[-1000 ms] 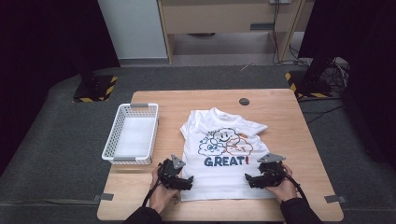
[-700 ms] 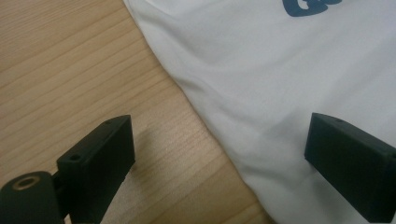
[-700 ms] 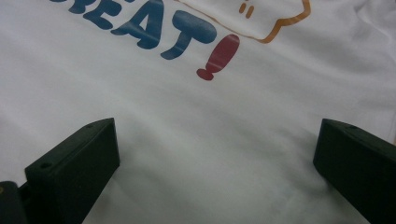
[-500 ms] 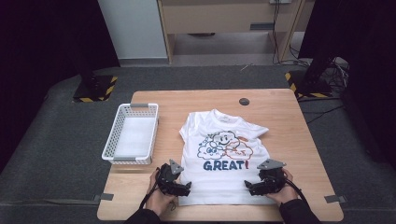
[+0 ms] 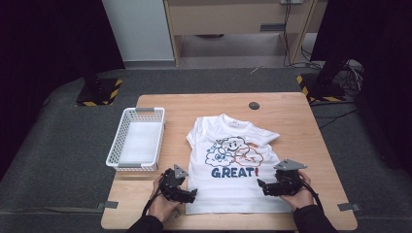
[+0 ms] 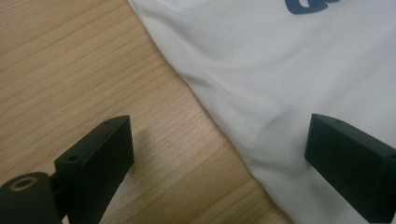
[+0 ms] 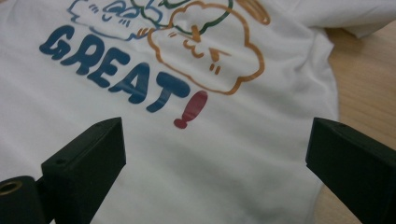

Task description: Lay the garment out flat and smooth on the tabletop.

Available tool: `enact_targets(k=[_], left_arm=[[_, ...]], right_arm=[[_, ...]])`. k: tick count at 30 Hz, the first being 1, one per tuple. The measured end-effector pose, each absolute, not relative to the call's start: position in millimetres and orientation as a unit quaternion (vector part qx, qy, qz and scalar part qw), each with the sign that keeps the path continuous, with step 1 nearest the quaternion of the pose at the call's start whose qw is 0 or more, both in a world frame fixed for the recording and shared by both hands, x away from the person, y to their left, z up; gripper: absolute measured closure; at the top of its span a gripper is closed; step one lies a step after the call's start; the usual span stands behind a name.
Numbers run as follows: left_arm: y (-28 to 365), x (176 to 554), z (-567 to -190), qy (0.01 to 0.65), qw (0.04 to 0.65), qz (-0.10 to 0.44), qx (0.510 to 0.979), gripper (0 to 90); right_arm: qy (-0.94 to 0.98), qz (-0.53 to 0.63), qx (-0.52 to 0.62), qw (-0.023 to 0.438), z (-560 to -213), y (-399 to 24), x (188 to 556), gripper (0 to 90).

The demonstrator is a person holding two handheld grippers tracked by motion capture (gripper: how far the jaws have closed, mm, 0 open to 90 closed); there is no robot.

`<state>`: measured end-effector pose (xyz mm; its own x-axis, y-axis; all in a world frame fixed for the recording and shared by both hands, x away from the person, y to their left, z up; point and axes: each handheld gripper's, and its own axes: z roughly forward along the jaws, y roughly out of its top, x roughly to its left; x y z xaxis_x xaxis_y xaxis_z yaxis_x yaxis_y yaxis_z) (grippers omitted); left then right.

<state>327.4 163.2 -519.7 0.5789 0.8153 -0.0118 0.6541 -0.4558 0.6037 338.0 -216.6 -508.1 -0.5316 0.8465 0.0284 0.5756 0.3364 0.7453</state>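
A white T-shirt (image 5: 233,191) with cartoon clouds and the word "GREAT!" lies flat, front up, on the wooden table (image 5: 301,126). My left gripper (image 5: 192,195) is at the shirt's lower left edge. It is open, and in the left gripper view (image 6: 219,154) the shirt's side edge (image 6: 280,56) runs between the jaws, with bare wood (image 6: 70,70) under the left jaw. My right gripper (image 5: 262,186) is open at the shirt's lower right. In the right gripper view (image 7: 215,154) its jaws hover over the cloth (image 7: 261,140) below the red exclamation mark.
A white mesh basket (image 5: 112,155) stands on the table's left part, beside the shirt. A small dark round disc (image 5: 254,105) sits near the far edge. Stands with yellow-and-black striped bases (image 5: 99,94) are on the floor behind the table.
Both hands have slid their grippers a little toward the near edge of the table, along the shirt's sides. The shirt lies as before.
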Motion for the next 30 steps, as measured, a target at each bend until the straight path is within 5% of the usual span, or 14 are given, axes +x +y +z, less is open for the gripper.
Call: enact_targets(k=[30], left_arm=[[162.0, 333.4, -527.5, 0.433, 0.285, 0.148, 0.843, 0.1]], right_arm=[[0.709, 0.424, 0.507, 0.247, -446.2, -245.7, 398.9, 9.0]])
